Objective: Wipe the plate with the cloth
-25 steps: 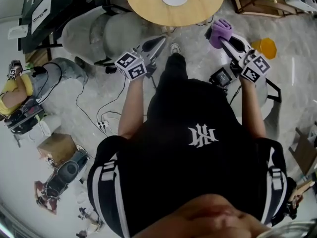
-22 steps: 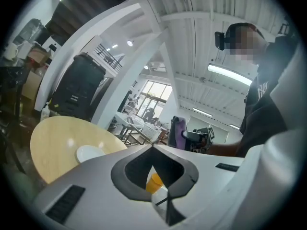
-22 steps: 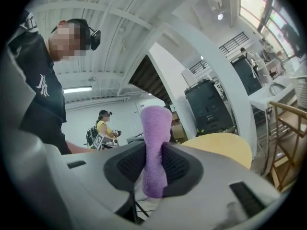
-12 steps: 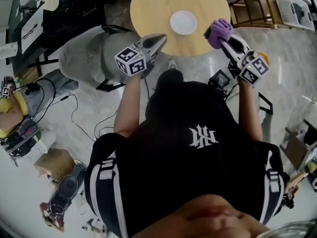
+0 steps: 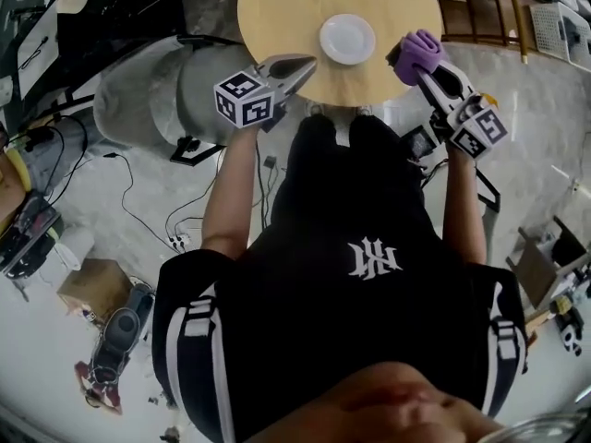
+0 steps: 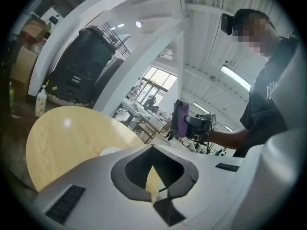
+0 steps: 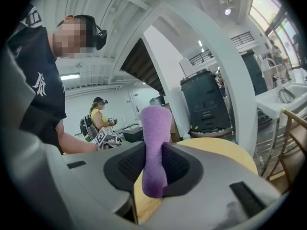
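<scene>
A white plate [image 5: 347, 39] lies on the round wooden table [image 5: 286, 7], right of its middle. My left gripper [image 5: 307, 63] hangs over the table's near left edge, shut with nothing between its jaws. My right gripper [image 5: 413, 55] is shut on a purple cloth [image 5: 420, 53], level with the table's right edge and just right of the plate. In the right gripper view the purple cloth [image 7: 154, 147] stands upright between the jaws. The plate [image 6: 109, 151] peeks over the jaws in the left gripper view, where the cloth [image 6: 182, 120] shows in the other gripper.
A grey chair [image 5: 152, 90] stands left of the table. A wooden frame [image 5: 480, 12] and a basket [image 5: 559, 21] sit at the far right. Cables [image 5: 138, 206] and bags [image 5: 115, 335] lie on the floor at left. Another person [image 7: 98, 116] stands far off.
The table and plate have come closer and lower in the head view. Both grippers now reach the table's near edge, the cloth still held.
</scene>
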A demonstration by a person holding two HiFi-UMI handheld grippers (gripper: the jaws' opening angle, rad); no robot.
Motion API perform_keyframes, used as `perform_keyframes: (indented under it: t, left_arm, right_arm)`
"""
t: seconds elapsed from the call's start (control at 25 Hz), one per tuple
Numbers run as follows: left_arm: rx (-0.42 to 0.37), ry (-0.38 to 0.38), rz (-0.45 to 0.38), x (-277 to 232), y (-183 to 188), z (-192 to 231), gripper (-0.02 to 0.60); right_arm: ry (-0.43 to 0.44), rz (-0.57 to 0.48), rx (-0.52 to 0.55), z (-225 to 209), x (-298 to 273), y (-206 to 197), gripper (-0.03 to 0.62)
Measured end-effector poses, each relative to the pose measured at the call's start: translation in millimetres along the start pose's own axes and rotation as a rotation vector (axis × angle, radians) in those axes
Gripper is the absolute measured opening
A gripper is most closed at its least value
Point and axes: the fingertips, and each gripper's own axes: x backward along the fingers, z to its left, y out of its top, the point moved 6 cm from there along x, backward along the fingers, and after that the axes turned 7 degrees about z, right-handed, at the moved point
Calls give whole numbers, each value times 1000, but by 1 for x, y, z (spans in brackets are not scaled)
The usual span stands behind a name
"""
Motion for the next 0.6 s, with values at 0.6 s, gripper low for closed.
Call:
perform_keyframes:
  t: [0.6]
  left_arm:
    - [246,261,9,-51,-43,31,82]
  right_arm:
    - [211,133,21,-100,-51,-63,94]
